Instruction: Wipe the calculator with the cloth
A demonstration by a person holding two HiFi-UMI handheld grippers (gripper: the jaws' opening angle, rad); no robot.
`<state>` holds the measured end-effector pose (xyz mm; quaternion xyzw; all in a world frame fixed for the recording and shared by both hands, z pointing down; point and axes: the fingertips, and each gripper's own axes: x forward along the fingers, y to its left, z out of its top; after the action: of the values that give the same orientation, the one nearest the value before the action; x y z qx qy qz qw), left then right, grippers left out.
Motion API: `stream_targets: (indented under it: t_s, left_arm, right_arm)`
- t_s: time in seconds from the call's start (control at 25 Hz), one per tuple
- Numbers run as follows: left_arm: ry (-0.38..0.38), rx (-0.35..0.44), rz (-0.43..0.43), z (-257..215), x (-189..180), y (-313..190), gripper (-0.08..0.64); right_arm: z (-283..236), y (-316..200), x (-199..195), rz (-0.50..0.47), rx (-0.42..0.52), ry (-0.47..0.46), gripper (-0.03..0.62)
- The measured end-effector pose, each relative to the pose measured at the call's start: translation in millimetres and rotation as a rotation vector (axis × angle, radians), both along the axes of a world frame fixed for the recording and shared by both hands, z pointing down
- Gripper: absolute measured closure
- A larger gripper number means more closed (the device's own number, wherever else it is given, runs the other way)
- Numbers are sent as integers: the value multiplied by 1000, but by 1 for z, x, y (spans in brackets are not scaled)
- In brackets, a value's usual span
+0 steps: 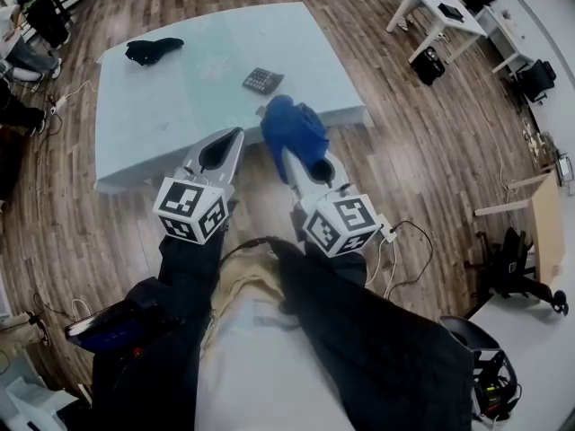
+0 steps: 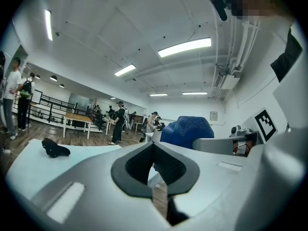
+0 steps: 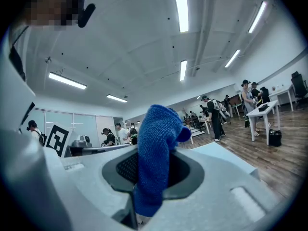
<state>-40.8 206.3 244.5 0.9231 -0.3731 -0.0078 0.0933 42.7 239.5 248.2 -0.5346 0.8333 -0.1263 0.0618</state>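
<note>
The dark calculator [image 1: 261,80] lies flat near the middle of the pale blue table [image 1: 162,106]. My right gripper [image 1: 301,155] is shut on a blue cloth [image 1: 292,127], which bunches up above the jaws. In the right gripper view the blue cloth [image 3: 155,162] hangs pinched between the jaws of my right gripper [image 3: 153,154]. My left gripper [image 1: 235,136] is shut with nothing in it, and its jaws meet in the left gripper view [image 2: 153,145]. Both grippers hover at the table's near edge, short of the calculator. Neither gripper view shows the calculator.
A black crumpled item [image 1: 153,49] lies at the table's far left corner, also in the left gripper view [image 2: 55,148]. White tables [image 1: 437,12] and bags stand at the upper right on the wood floor. Cables [image 1: 400,241] trail by my right side. People stand in the background.
</note>
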Motion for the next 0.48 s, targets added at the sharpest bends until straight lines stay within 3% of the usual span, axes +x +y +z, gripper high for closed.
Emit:
stream_targets:
  t_s: [0.24, 0.48]
  left_arm:
    - [-9, -17, 0, 11, 27, 8, 563]
    - [-19, -50, -14, 21, 27, 9, 565]
  right_arm:
    - [9, 9, 24, -19, 0, -17, 495]
    - [15, 10, 23, -48, -19, -40, 497]
